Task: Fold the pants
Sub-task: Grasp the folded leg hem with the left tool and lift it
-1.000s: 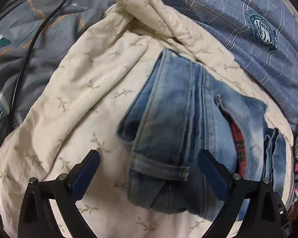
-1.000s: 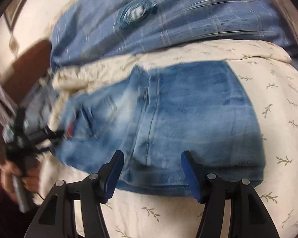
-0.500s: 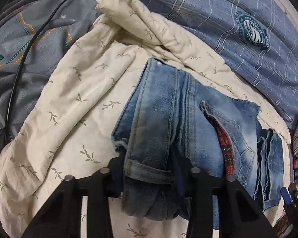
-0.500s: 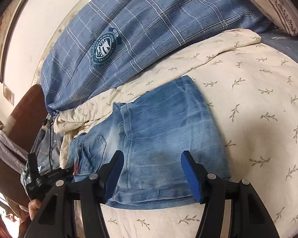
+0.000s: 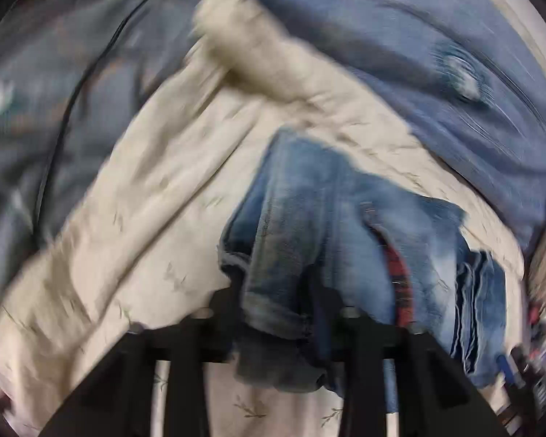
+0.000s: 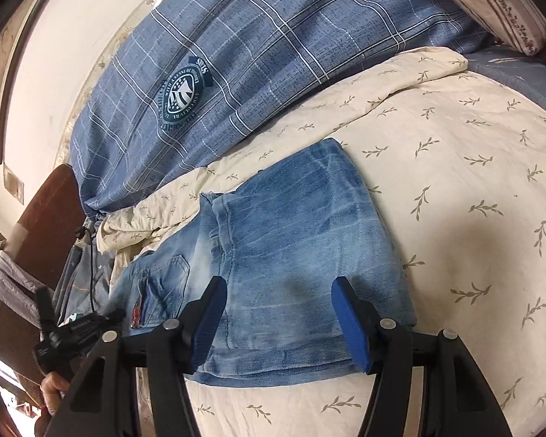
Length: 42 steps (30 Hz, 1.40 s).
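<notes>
Folded jeans (image 6: 295, 255) lie on the cream leaf-print sheet (image 6: 455, 218), just in front of the blue plaid pillow (image 6: 273, 54); landmark for everything below is that pillow.

Left gripper (image 5: 276, 313): jaws either side of a bunched hem/cuff end of the jeans (image 5: 309, 236), on the side of the bundle farthest from the pillow. Jaws are opening at this moment, denim between them; the view is motion-blurred, so whether the pads press the cloth I cannot tell. The left gripper (image 6: 74, 327) also shows small in the right wrist view, with a hand (image 6: 54, 386) under it.

Right gripper (image 6: 276, 324): released, blue pads standing apart above the near edge of the jeans, nothing between them, no contact visible.

Handling judgement: denim is soft but heavy for cloth, thick at seams and cuffs, drapes and sags once lifted, not fragile, not slippery. Stacked layers likely slide on each other. Best hold looks like a cuff, hem or a folded edge, pinching all layers together; a grip on flat middle cloth would likely catch the top layer only.

Materials: faded light-blue wash, whitened wear patches, stitched back pocket, red plaid lining (image 5: 400, 291) showing at an opening. Sheet is wrinkled, matte cotton-like. Pillow has a round teal badge (image 6: 184, 94). Dark cable (image 5: 76, 83) runs beside the sheet, on the left gripper's side of the pillow.
</notes>
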Each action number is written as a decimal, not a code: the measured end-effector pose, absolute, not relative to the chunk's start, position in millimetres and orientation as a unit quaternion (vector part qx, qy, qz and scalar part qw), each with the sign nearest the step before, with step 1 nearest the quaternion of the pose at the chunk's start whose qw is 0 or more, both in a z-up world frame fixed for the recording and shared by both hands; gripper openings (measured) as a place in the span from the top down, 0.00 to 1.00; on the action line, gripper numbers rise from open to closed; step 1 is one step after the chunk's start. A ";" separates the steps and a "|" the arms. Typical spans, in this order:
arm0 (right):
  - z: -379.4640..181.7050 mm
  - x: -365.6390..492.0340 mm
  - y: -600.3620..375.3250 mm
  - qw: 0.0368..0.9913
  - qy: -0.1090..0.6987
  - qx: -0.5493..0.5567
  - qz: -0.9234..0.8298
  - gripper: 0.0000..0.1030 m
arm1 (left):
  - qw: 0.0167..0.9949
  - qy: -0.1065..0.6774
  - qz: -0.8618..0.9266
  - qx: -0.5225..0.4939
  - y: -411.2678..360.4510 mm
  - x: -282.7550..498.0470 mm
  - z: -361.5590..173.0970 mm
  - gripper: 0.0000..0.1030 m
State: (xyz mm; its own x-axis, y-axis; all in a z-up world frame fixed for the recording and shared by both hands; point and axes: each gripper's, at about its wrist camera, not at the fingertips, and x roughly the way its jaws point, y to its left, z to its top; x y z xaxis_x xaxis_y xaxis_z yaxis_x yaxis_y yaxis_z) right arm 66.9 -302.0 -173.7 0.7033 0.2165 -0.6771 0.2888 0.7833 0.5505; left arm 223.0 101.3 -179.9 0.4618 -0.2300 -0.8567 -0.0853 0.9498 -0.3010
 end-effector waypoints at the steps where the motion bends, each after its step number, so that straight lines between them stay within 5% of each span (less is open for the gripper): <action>1: -173.6 66.4 -302.4 0.862 0.385 0.329 -0.021 0.38 | 0.837 0.518 -0.034 -0.172 110.7 220.3 -185.6 0.45; 3: -174.5 66.1 -303.5 0.861 0.386 0.331 -0.021 0.38 | 0.838 0.509 -0.029 -0.195 122.1 210.2 -190.0 0.34; 10: -175.4 71.3 -293.9 0.862 0.389 0.325 -0.011 0.38 | 0.836 0.496 -0.050 -0.231 118.3 175.8 -195.5 0.21; 16: -173.7 75.9 -266.1 0.879 0.400 0.260 -0.004 0.38 | 0.825 0.505 -0.055 -0.247 100.8 208.1 -193.0 0.21; 21: -180.7 79.6 -268.1 0.874 0.409 0.262 -0.005 0.38 | 0.836 0.505 -0.043 -0.210 85.3 232.5 -186.1 0.49; 33: -186.3 90.3 -272.0 0.867 0.415 0.274 -0.010 0.39 | 0.872 0.463 -0.051 -0.148 75.4 223.4 -174.4 0.79; 42: -183.7 78.9 -300.4 0.865 0.389 0.316 -0.023 0.38 | 0.910 0.390 -0.110 -0.087 38.6 190.0 -112.2 0.81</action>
